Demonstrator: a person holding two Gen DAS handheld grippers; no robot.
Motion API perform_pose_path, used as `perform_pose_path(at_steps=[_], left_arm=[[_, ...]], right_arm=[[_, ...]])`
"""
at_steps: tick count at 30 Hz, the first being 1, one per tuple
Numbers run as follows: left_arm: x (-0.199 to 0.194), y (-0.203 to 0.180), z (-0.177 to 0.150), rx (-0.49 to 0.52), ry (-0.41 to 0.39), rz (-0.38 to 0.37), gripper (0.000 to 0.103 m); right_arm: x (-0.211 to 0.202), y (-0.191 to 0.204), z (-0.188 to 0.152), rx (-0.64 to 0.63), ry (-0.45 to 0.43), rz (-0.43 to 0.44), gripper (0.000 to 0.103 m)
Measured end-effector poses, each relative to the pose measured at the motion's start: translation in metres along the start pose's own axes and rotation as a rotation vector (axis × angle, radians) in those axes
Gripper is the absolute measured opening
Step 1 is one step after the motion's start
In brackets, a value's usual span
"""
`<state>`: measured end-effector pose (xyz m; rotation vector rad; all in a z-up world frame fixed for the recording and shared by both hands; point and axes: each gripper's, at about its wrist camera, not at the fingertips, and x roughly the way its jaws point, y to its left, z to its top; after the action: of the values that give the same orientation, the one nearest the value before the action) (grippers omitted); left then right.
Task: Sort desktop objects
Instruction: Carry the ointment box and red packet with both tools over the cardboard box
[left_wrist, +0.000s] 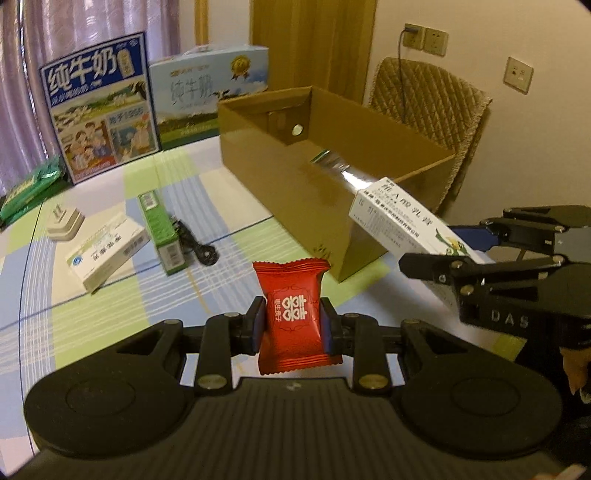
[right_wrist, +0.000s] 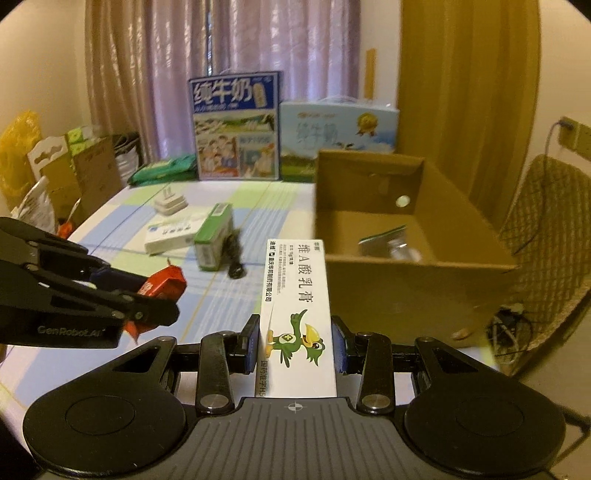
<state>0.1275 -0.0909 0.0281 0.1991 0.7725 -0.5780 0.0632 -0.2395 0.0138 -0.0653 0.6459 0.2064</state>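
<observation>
My left gripper (left_wrist: 293, 325) is shut on a red candy packet (left_wrist: 293, 314), held above the table in front of the open cardboard box (left_wrist: 280, 184). My right gripper (right_wrist: 298, 343) is shut on a long white ointment box with a green bird (right_wrist: 295, 317); it reaches toward the near corner of the cardboard box (right_wrist: 399, 288). In the left wrist view that ointment box (left_wrist: 399, 221) slants in from the right, its far end over the box rim. A silvery packet (right_wrist: 388, 243) lies inside the cardboard box. The left gripper with the red packet (right_wrist: 162, 284) shows at the left of the right wrist view.
On the checked tablecloth lie a white medicine box (left_wrist: 107, 251), a green box (left_wrist: 162, 229), a black cable (left_wrist: 199, 247) and a white charger plug (left_wrist: 66, 221). Two milk cartons (left_wrist: 99, 107) stand at the back, green packs (left_wrist: 29, 188) to their left, a padded chair (left_wrist: 432, 103) beyond the box.
</observation>
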Motion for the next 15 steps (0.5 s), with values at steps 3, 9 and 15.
perform_pose_path(at_steps=[3,9,15], left_arm=[[0.0,-0.01,0.011,0.011,-0.01,-0.011,0.025],[0.006,-0.03,0.035,0.038,-0.021,-0.031,0.025],[0.018,-0.047,0.06,0.057,-0.022,-0.051,0.025]], right_arm=[[-0.01,-0.015,0.006,0.017,-0.013,-0.022,0.035],[-0.021,-0.048,0.019,0.049,-0.029,-0.056,0.035],[-0.023,-0.084,0.037,0.093,-0.033,-0.068,0.035]])
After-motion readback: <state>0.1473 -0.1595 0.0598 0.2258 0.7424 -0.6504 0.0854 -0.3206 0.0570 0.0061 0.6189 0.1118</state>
